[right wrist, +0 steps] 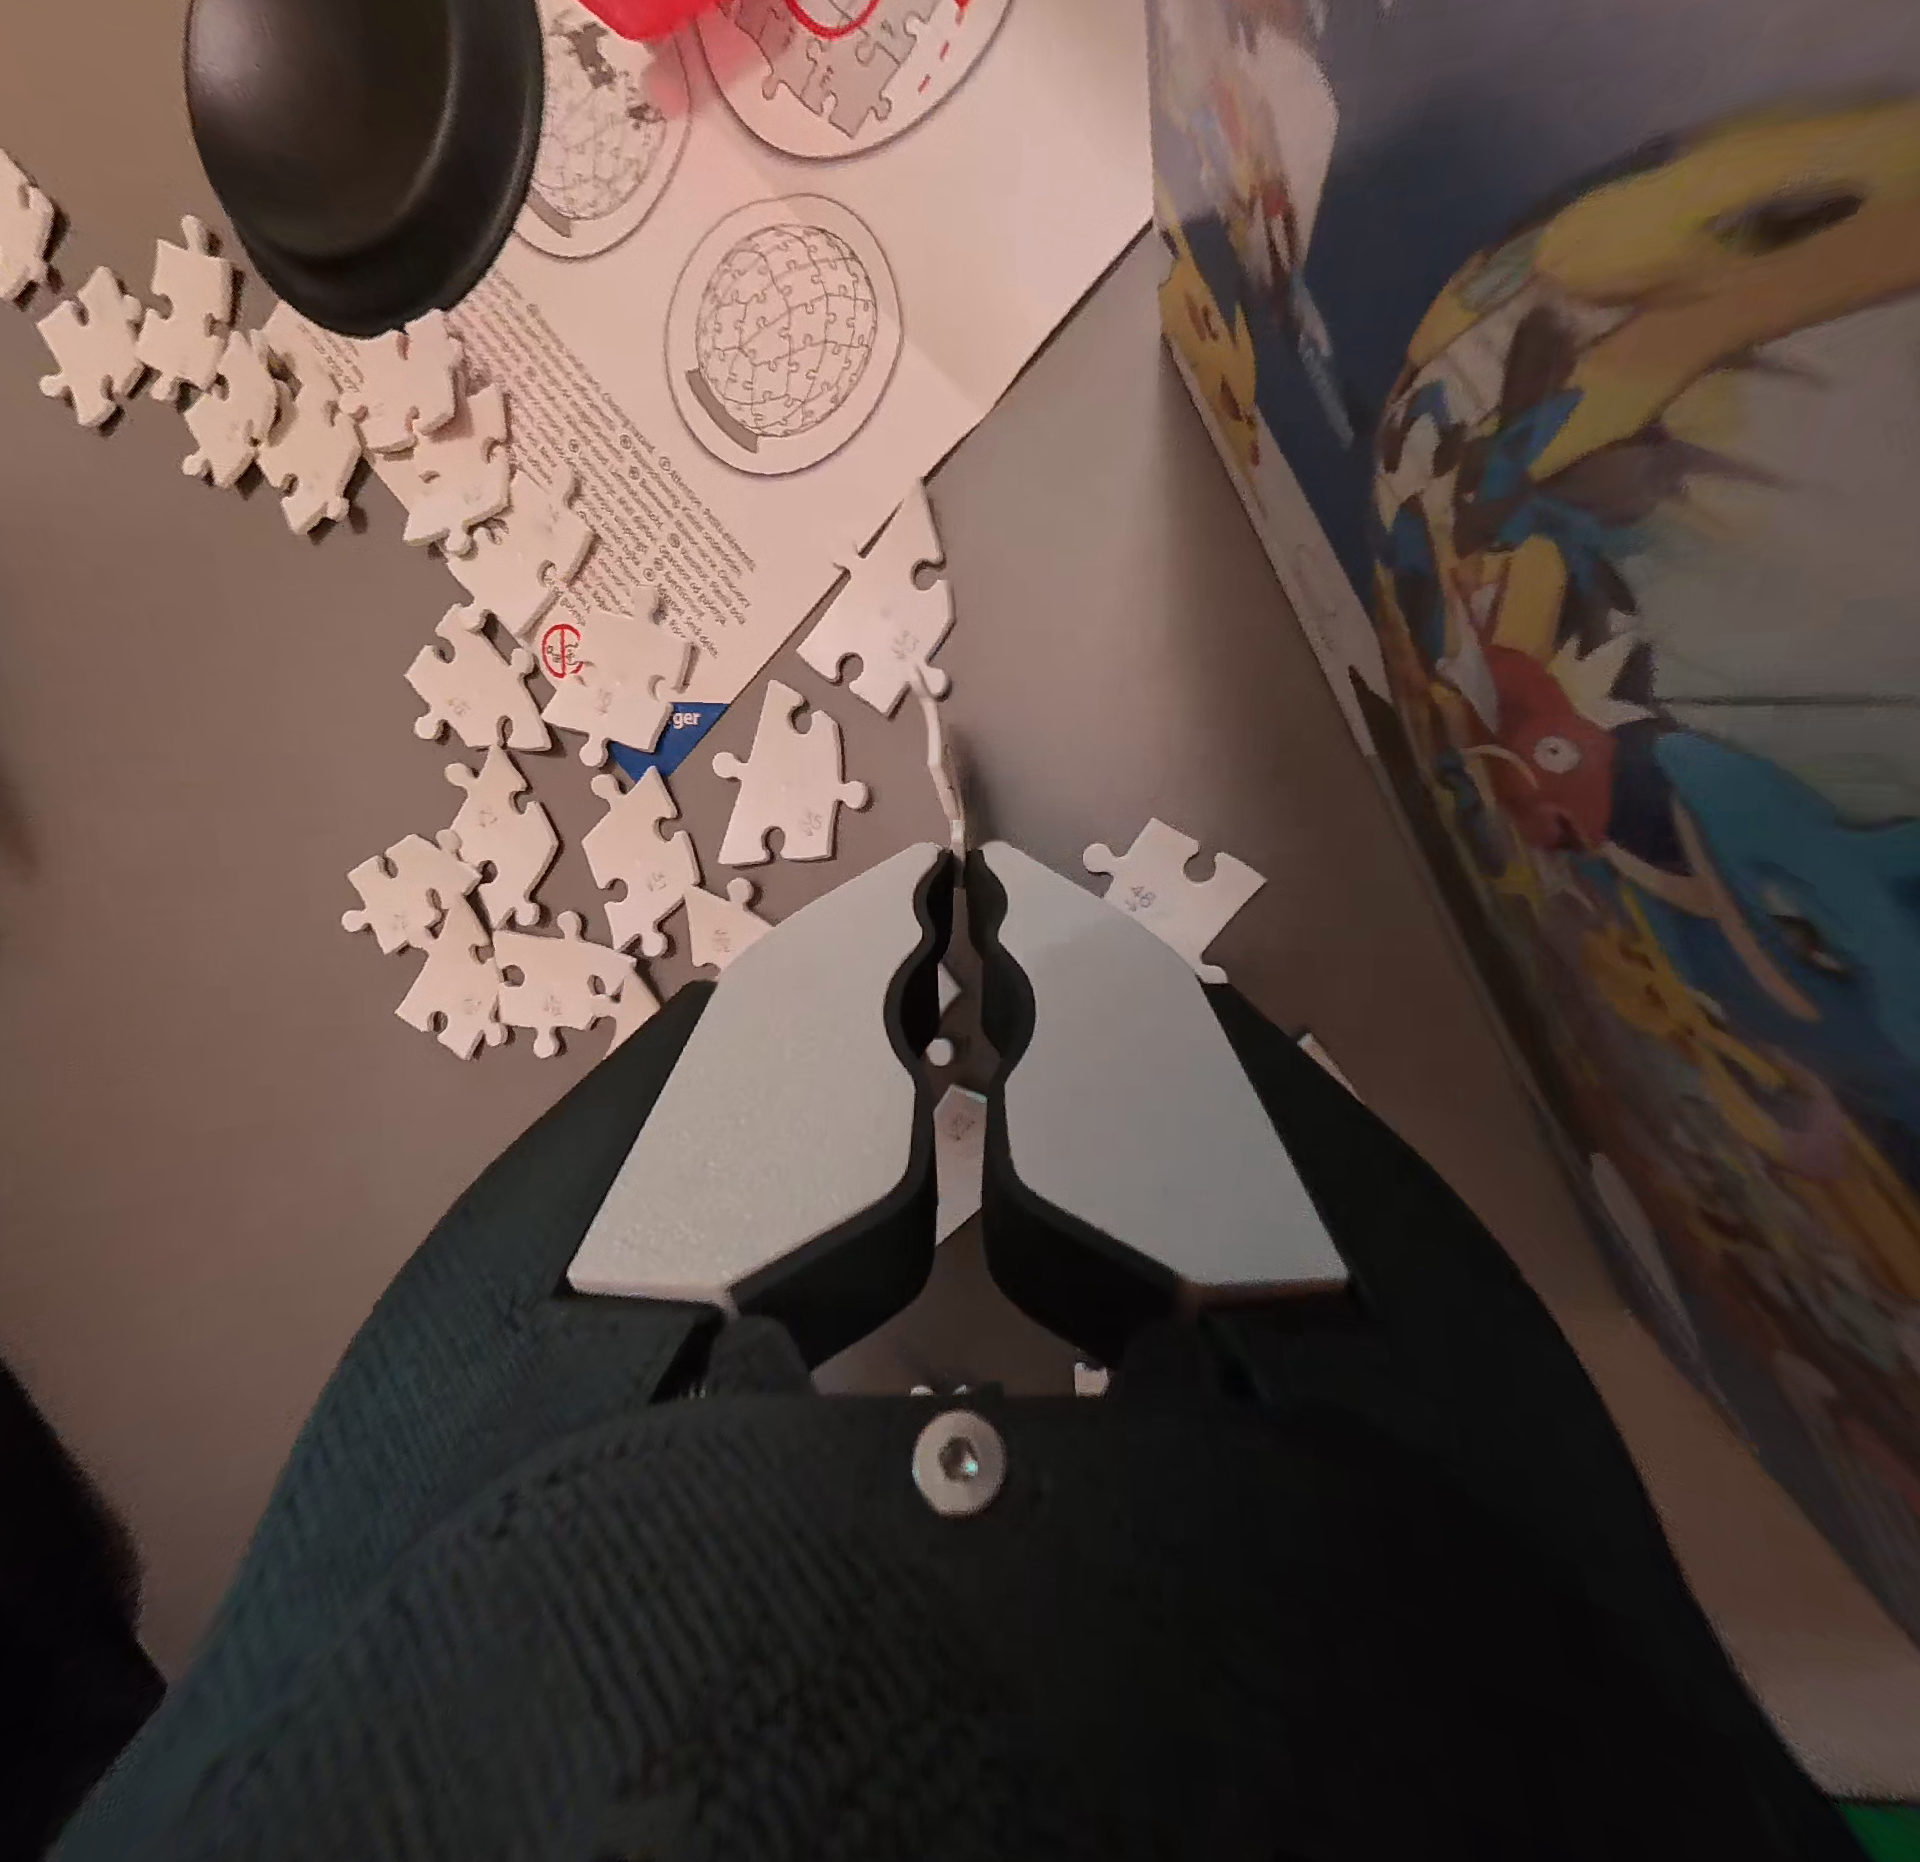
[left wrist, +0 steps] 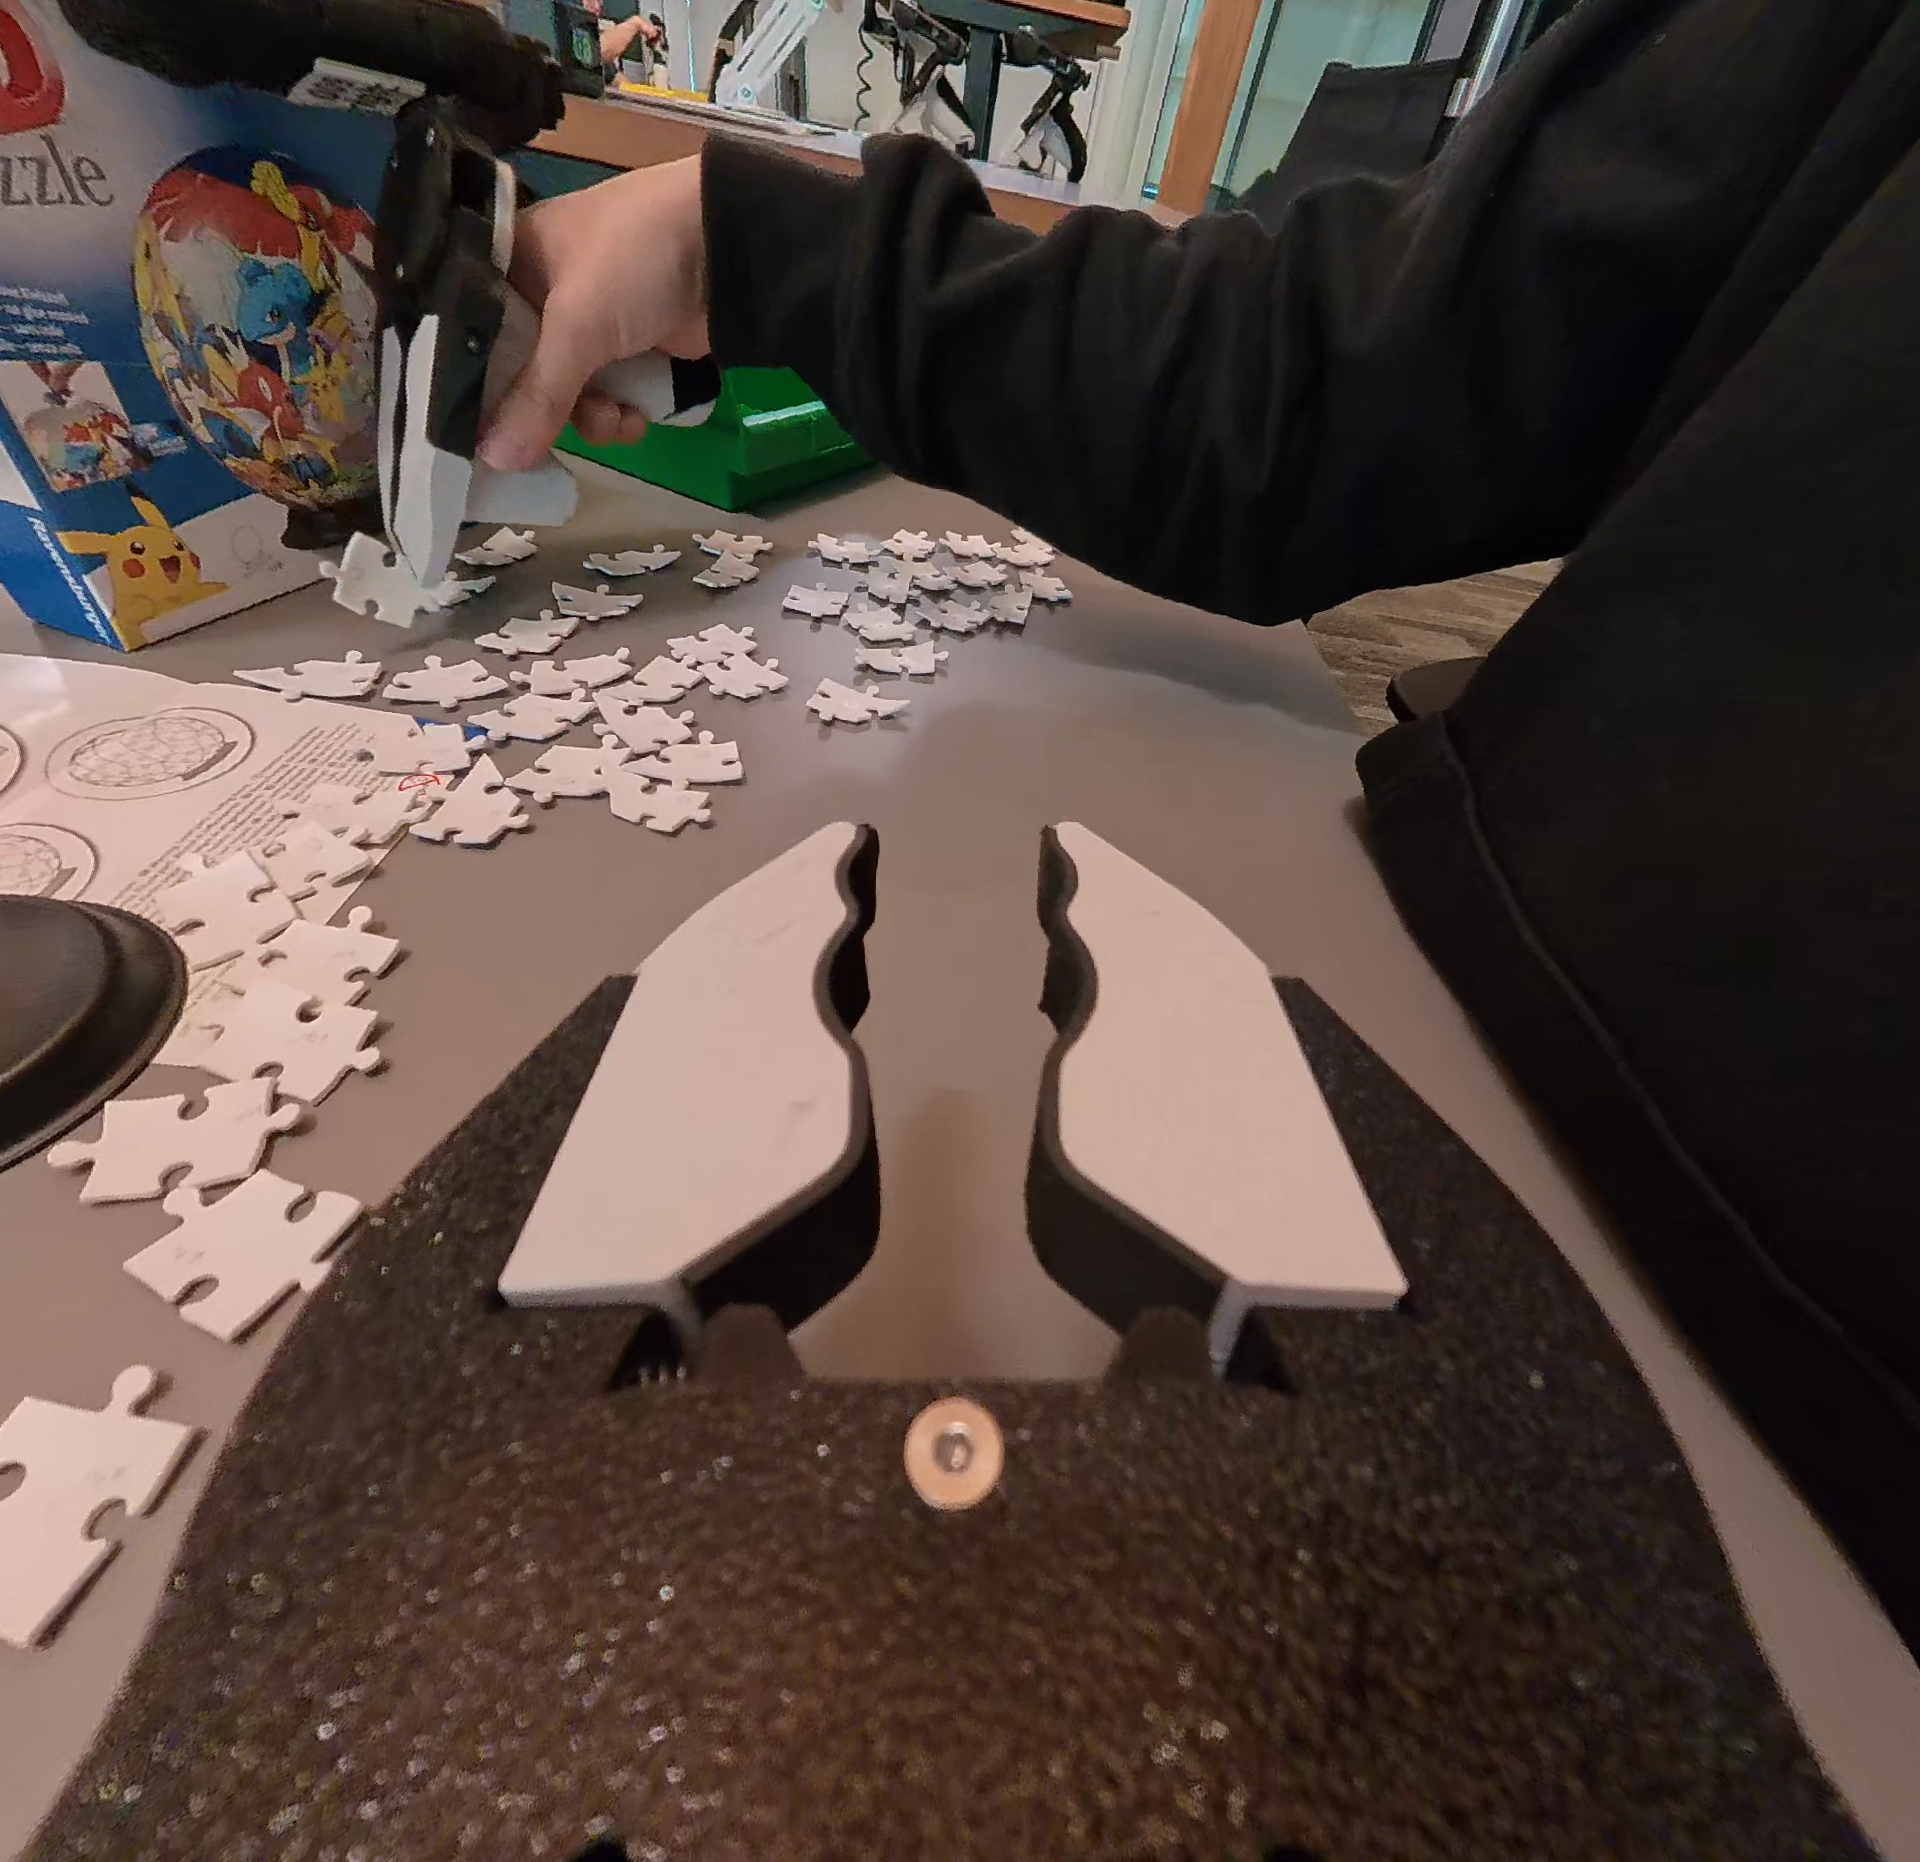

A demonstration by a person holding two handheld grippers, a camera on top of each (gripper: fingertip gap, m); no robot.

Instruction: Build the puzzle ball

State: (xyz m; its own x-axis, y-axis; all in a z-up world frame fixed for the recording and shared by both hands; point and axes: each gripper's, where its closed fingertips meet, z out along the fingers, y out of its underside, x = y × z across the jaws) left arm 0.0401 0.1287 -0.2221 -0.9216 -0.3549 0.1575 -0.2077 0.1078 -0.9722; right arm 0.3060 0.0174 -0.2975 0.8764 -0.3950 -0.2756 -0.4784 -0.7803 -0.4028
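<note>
Right gripper: your fingers are pinched on one puzzle piece, held edge-on, by the puzzle box.
Left gripper: fingers wide apart, empty, low over bare tabletop.
Key relation: loose pieces lie ahead and left of your left fingers; the held piece is farther still.

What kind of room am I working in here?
Probably a robotics lab or office: a grey table in front, white robot arms on a stand behind it, and glass partitions at the back.
</note>
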